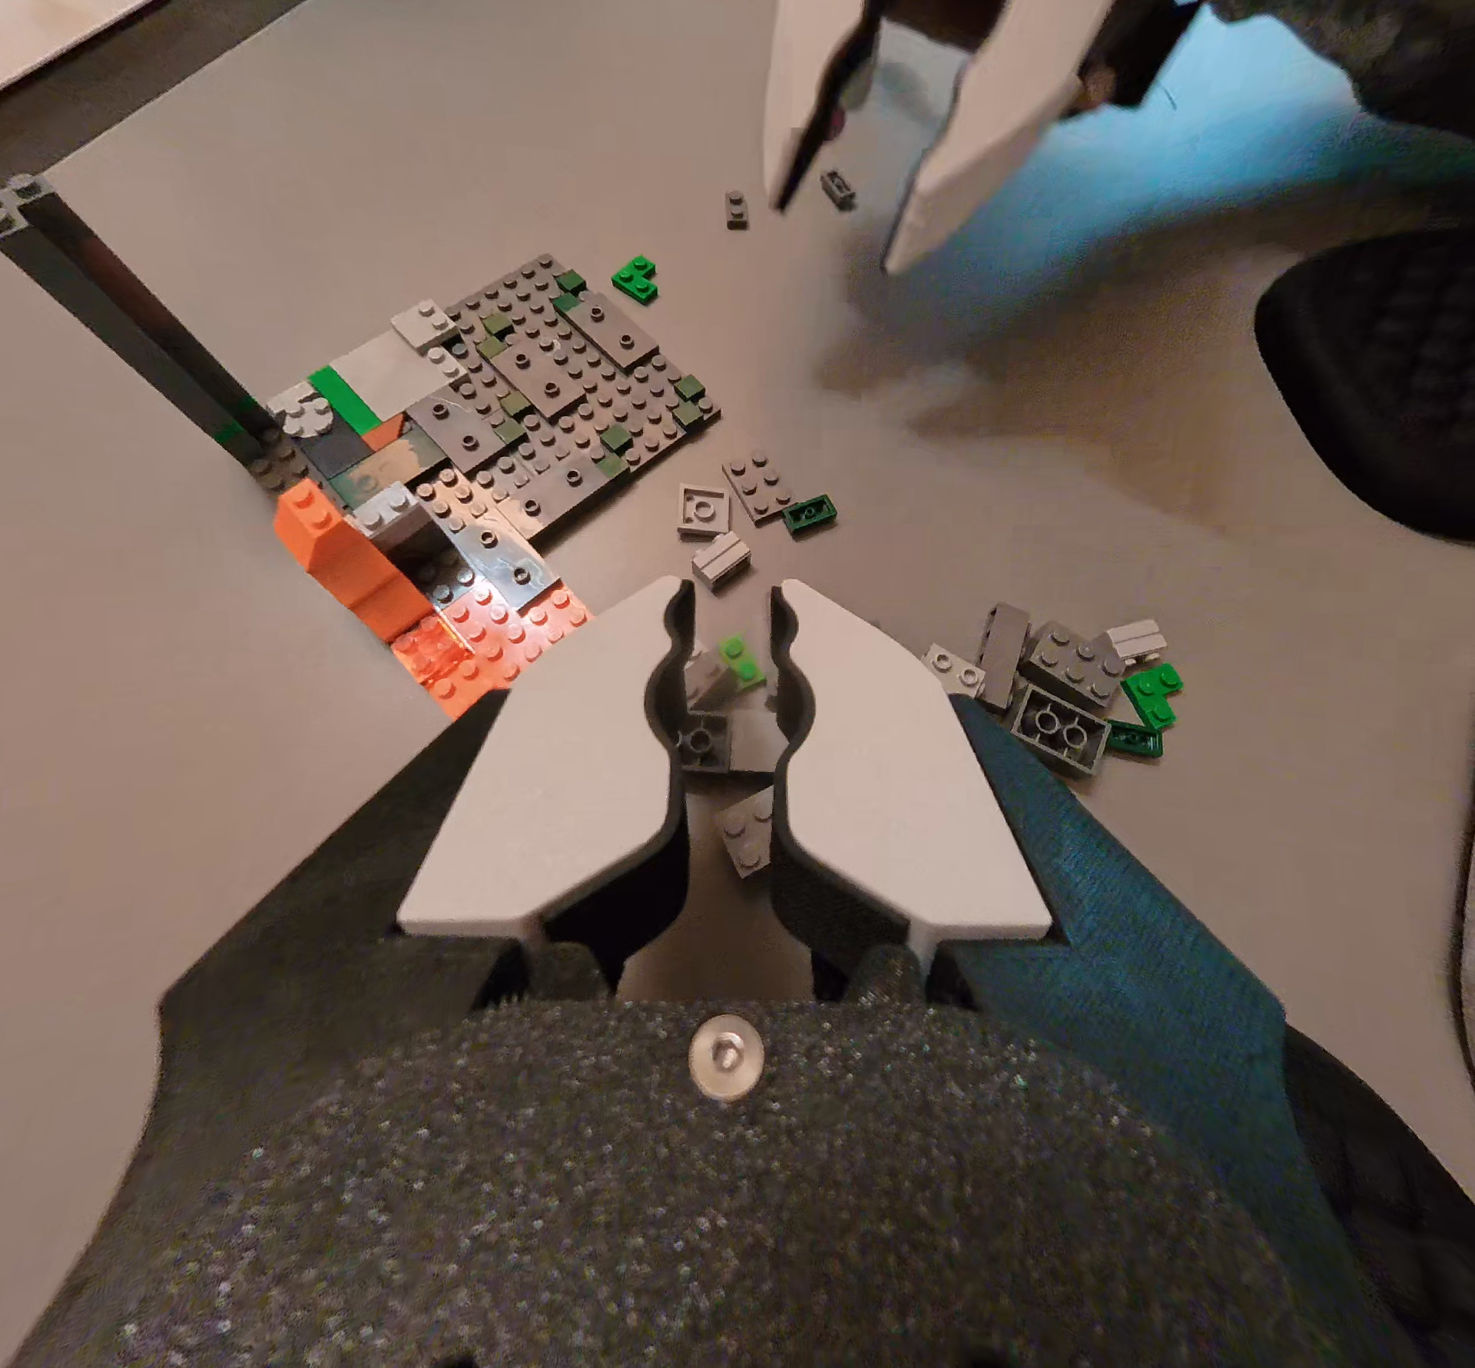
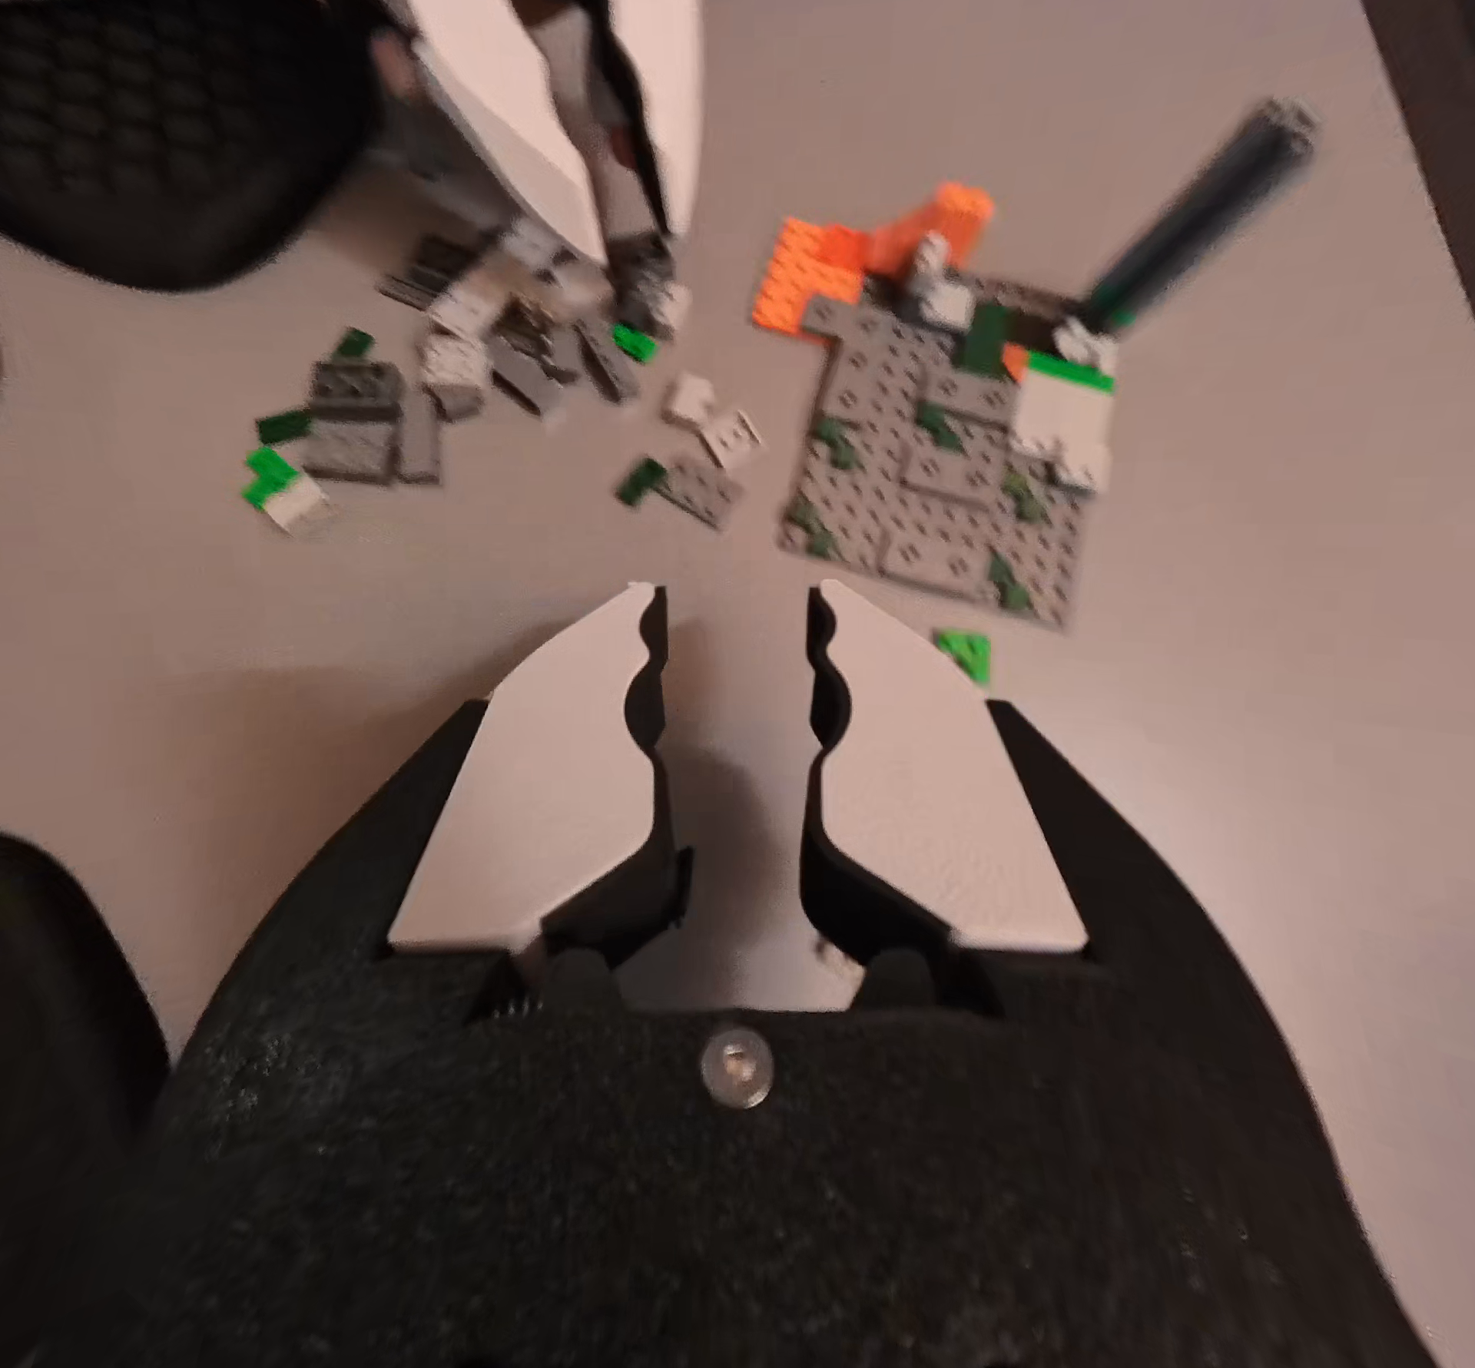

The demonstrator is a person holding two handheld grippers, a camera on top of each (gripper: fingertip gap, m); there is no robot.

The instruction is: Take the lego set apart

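Jaws of left gripper [image 1: 730, 595] and right gripper [image 2: 734, 595] stand slightly parted, empty; lego set [image 1: 511, 412] lies centre-left on bench [image 1: 399, 133]. Risk: baseplate sliding if unbraced.

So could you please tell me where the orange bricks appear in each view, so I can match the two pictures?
Left wrist view: orange bricks at left of centre, on the near-left corner of the grey baseplate.
Right wrist view: orange bricks upper right of centre, at the baseplate's far corner.
Shared landmark: the tall dark pillar rising from the baseplate.
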